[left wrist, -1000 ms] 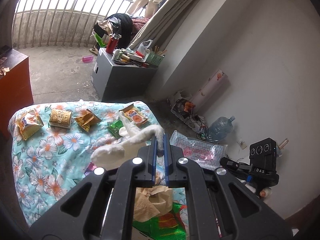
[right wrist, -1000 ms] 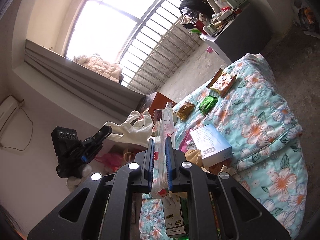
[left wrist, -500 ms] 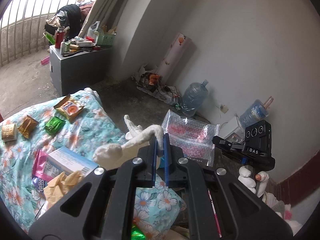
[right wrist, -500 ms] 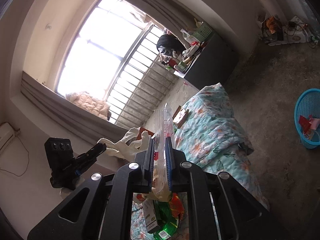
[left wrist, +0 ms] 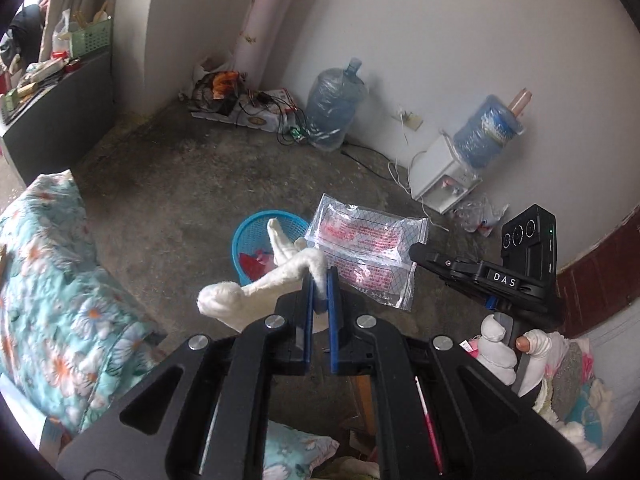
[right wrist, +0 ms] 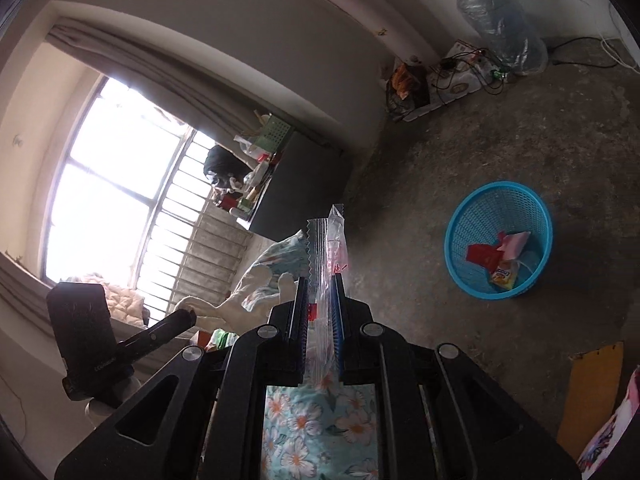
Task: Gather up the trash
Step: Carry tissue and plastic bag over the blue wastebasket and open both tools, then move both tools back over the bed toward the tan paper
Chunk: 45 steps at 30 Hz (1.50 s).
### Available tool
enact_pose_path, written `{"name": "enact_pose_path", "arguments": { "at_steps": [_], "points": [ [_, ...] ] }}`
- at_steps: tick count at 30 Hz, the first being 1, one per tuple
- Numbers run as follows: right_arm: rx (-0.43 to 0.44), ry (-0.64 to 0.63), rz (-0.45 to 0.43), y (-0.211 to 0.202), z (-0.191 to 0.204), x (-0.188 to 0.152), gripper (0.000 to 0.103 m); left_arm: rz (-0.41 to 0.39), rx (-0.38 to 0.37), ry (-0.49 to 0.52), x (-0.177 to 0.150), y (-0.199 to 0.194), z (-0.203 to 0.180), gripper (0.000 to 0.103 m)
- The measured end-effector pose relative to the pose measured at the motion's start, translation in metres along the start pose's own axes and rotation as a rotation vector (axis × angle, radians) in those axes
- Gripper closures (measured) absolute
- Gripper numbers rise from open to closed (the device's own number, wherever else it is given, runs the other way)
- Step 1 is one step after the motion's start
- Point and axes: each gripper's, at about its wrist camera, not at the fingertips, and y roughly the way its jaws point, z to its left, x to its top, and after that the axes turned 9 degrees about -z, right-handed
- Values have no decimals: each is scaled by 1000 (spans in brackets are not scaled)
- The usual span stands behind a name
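My left gripper (left wrist: 319,276) is shut on a white cloth glove (left wrist: 256,286) that hangs to the left of the fingers. My right gripper (right wrist: 320,280) is shut on a clear plastic bag with red print (right wrist: 328,248). The bag also shows in the left wrist view (left wrist: 364,256), held out by the right gripper. A blue mesh trash basket (left wrist: 250,238) stands on the floor beyond the glove. In the right wrist view the basket (right wrist: 464,236) is to the right and holds red and orange wrappers (right wrist: 492,258).
A bed with a floral quilt (left wrist: 48,288) is at the left. Two water jugs (left wrist: 334,110), a small dispenser (left wrist: 442,176), cables and a power strip (left wrist: 256,110) lie along the far wall. A dark cabinet (right wrist: 296,184) stands by the barred window.
Both grippers have swung away from the bed toward the floor, each with its item still held. The blue basket has come into view in front of them.
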Motion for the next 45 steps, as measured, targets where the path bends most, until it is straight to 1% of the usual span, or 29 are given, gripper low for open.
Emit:
{"name": "enact_pose_path", "arguments": {
  "at_steps": [4, 8, 11, 14, 16, 17, 18, 19, 20, 22, 24, 27, 29, 32, 33, 34, 35, 37, 39, 41, 43, 45],
  "points": [
    [-95, 60, -1, 22, -50, 14, 92, 67, 1, 36, 7, 76, -10, 98],
    [-185, 112, 11, 53, -97, 27, 92, 145, -11, 12, 7, 153, -12, 98],
    [-252, 144, 25, 78, -130, 34, 92, 167, 1, 8, 8, 202, -9, 98],
    [-305, 169, 29, 103, -159, 41, 91, 194, -16, -37, 7, 245, 3, 98],
    [-323, 195, 49, 122, -179, 43, 88, 205, -4, -57, 2, 270, 10, 81],
    [-337, 217, 58, 132, -191, 42, 82, 214, 11, -63, 0, 283, 14, 58],
    [-359, 231, 74, 144, -203, 41, 78, 214, 25, -71, -4, 292, 17, 53],
    [-386, 243, 90, 155, -215, 38, 71, 215, 38, -76, -7, 297, 20, 53],
    [-412, 257, 101, 164, -227, 35, 68, 224, 46, -83, -10, 302, 23, 53],
    [-469, 282, 120, 175, -247, 27, 68, 230, 38, -111, -16, 303, 28, 53],
    [-484, 303, 105, 173, -256, 20, 68, 222, 27, -105, -17, 298, 31, 53],
    [-467, 302, 93, 166, -257, 14, 68, 207, 30, -61, -15, 282, 33, 53],
    [-458, 282, 76, 155, -251, 14, 68, 190, 35, -52, -10, 266, 35, 53],
    [-424, 241, 46, 136, -233, 18, 67, 156, 23, -50, 0, 226, 36, 53],
    [-409, 218, 35, 129, -223, 20, 65, 137, 10, -51, 3, 206, 37, 52],
    [-391, 187, 24, 121, -211, 21, 60, 122, 0, -49, 4, 186, 38, 51],
    [-375, 158, 14, 113, -200, 22, 55, 101, -3, -44, 6, 163, 39, 48],
    [-331, 88, 2, 97, -171, 21, 49, 39, 14, -30, 4, 110, 44, 45],
    [-293, 7, 3, 84, -139, 16, 46, 2, 50, -24, 0, 55, 53, 44],
    [-254, -76, 16, 76, -105, 12, 43, -47, 92, -50, -8, -2, 66, 43],
    [-205, -157, 27, 71, -69, 5, 43, -114, 157, -93, -19, -65, 82, 40],
    [-147, -234, 44, 67, -32, -5, 42, -217, 225, -156, -35, -131, 98, 39]
  ]
}}
